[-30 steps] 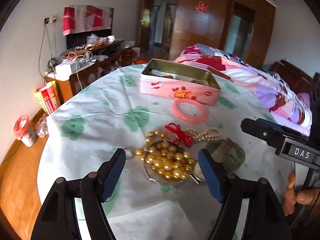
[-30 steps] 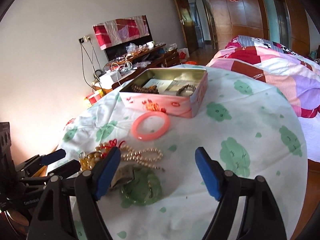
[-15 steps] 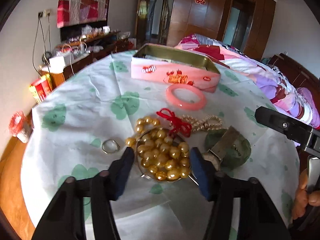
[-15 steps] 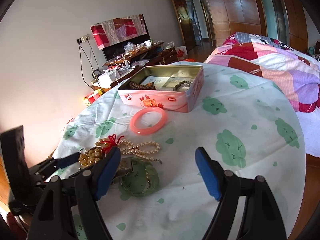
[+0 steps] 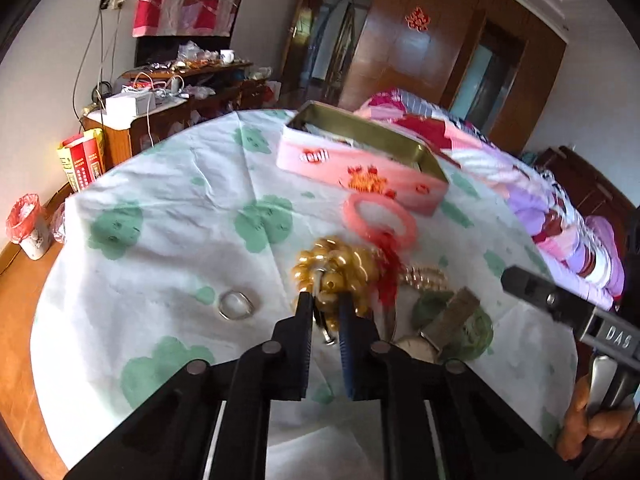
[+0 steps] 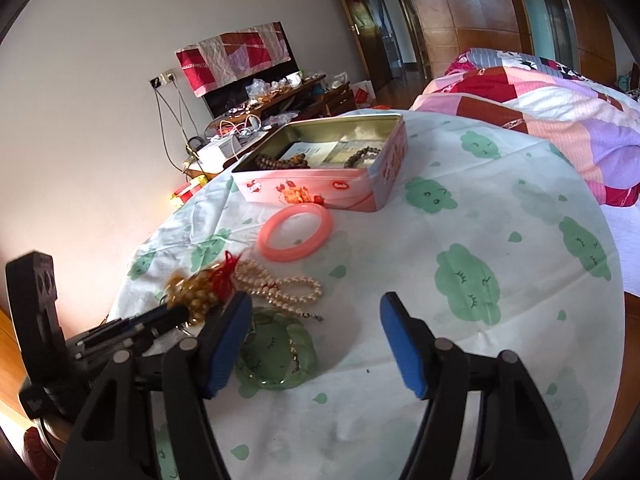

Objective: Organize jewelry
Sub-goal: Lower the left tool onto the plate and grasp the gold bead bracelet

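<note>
My left gripper (image 5: pixel 325 300) is shut on the gold bead bracelet (image 5: pixel 340 268) with a red tassel and lifts it off the cloth; it looks blurred. The bracelet shows in the right wrist view (image 6: pixel 192 290) too. My right gripper (image 6: pixel 316 320) is open and empty above the cloth, beside the green bangle (image 6: pixel 276 354). A pearl strand (image 6: pixel 280 286) and a pink bangle (image 6: pixel 296 232) lie nearer the open pink tin (image 6: pixel 320 192), which holds dark bead strands.
A small silver ring (image 5: pixel 236 305) lies left of the pile. A watch with a brown strap (image 5: pixel 448 316) rests on the green bangle. The round table with its green-patterned cloth (image 6: pixel 500 240) stands beside a bed (image 6: pixel 560 92). A cluttered sideboard (image 5: pixel 180 92) is behind.
My left gripper moved forward over the gold beads, shut on them and began lifting them. My right gripper stayed open and nearly still.
</note>
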Tool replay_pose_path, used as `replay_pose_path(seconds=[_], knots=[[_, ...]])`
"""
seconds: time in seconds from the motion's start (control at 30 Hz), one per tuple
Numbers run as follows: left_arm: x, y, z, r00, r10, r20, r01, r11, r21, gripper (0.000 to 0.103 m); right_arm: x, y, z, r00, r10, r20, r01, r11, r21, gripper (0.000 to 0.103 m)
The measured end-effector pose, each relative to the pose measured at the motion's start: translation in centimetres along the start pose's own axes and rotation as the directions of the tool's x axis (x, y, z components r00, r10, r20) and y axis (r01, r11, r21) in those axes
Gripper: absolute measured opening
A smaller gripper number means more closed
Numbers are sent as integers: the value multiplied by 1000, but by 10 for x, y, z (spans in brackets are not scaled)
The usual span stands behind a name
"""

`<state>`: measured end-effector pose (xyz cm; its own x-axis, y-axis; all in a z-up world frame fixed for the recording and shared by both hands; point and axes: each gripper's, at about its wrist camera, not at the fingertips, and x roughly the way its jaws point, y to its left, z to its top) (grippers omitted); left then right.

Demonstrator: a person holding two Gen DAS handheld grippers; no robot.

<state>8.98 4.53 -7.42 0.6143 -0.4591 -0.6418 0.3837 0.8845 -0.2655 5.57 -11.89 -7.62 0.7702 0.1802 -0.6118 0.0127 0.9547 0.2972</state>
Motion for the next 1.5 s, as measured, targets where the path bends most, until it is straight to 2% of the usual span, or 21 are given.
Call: replay_pose_path(seconds=[0.27,0.4,0.57,0.67,0.73,0.77,0.87,0.97,1.03,1.13,1.2,1.27,1.3,1.33,1.37,1.5], knots=[[-24,-6,14,995,-63,81,61,998,24,10,0,1,-1,1000,2,-2,-2,1000,2,68],[-19,-10,15,997,0,74,-6,996,89,10,1,2,-1,1000,4,-6,-4,1000,2,68],[-22,-7,14,998,26,66,-34,992,120,13,1,5,-1,1000,4,-8,-4,1000,-9,68],[-24,-5,14,995,66,69,-75,988,132,32,1,4,-1,1000,5,-8,-5,1000,-6,68],[-28,0,15,992,86,90,-96,990,108,59,1,5,-1,1000,1,-7,-2,1000,-9,68],[-31,3,16,991,84,102,-93,991,91,61,1,4,-1,1000,1,-6,-1,1000,-9,68],[-35,2,15,992,66,106,-75,994,80,62,1,4,-1,1000,2,-6,-2,1000,-8,68],[-32,-9,11,994,57,94,-68,990,122,58,2,5,-2,1000,2,-9,-2,1000,-11,68],[-22,-11,8,996,68,66,-76,989,130,53,3,5,-2,1000,6,-11,-6,1000,-7,68],[-6,-3,4,997,77,0,-77,994,79,53,4,5,-3,1000,6,-16,-6,1000,-5,68],[1,2,1,997,73,-19,-72,996,59,53,2,5,-3,1000,1,-13,-1,1000,-6,68],[7,2,0,995,98,-27,-95,993,68,52,3,3,-2,1000,0,-13,0,1000,2,68],[8,1,1,994,106,-30,-104,992,71,48,3,1,-2,1000,1,-15,-1,1000,10,68],[9,2,1,994,109,-32,-106,992,66,35,4,1,-3,1000,3,-19,-3,1000,15,68],[10,4,1,994,100,-42,-98,994,55,27,4,0,-3,1000,2,-21,-2,1000,16,68],[8,6,0,995,85,-44,-83,995,52,22,5,-1,-3,1000,0,-23,0,1000,22,68]])
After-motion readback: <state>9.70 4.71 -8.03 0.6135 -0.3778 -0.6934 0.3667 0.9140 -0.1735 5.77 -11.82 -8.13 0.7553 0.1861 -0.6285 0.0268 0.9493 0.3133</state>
